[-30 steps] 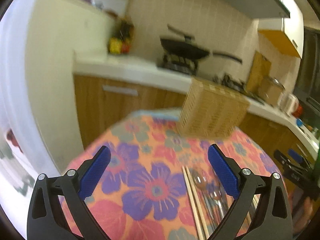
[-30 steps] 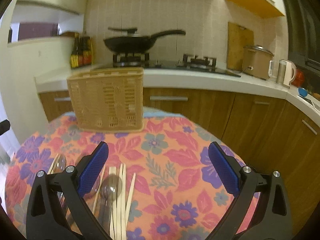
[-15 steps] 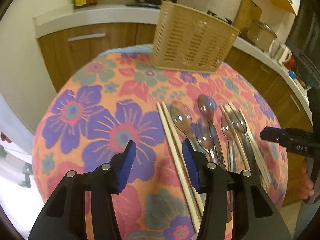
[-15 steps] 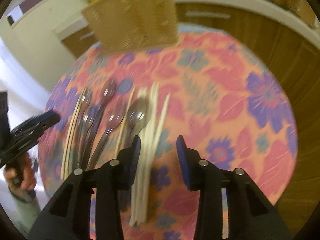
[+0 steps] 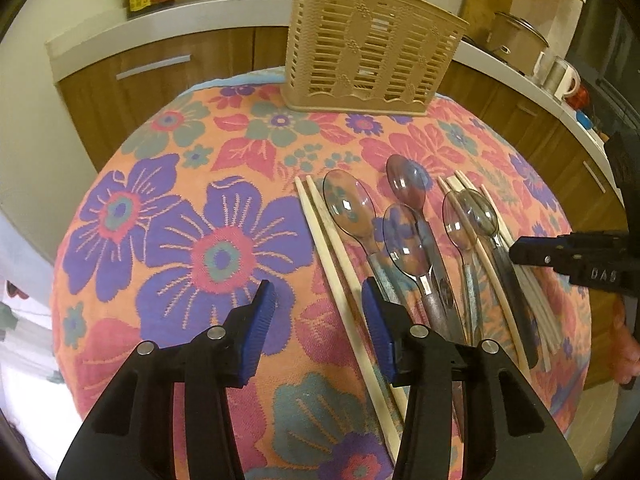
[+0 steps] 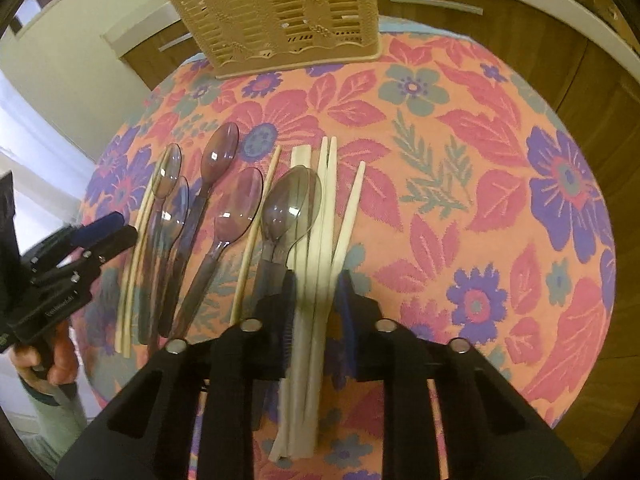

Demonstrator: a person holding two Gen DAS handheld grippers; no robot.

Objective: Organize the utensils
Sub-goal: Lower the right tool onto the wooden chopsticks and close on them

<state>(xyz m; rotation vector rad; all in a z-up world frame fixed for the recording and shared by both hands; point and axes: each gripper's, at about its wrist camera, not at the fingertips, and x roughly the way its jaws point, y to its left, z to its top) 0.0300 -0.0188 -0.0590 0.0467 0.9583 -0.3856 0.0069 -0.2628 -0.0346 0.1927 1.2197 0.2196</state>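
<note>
The tan slotted plastic basket [image 5: 372, 48] stands upright at the far edge of the table; through its slats I cannot tell what it holds. Clear plastic spoons [image 5: 350, 210] and pale wooden chopsticks [image 6: 316, 248] lie side by side on the woven floral cloth [image 5: 224, 256]. My left gripper [image 5: 316, 316] is closing, its blue ribbed pads straddling two chopsticks without touching. My right gripper [image 6: 316, 296] is closing around a bundle of chopsticks, pads near them. Wooden cabinets and a white counter [image 5: 224, 8] sit behind.
</note>
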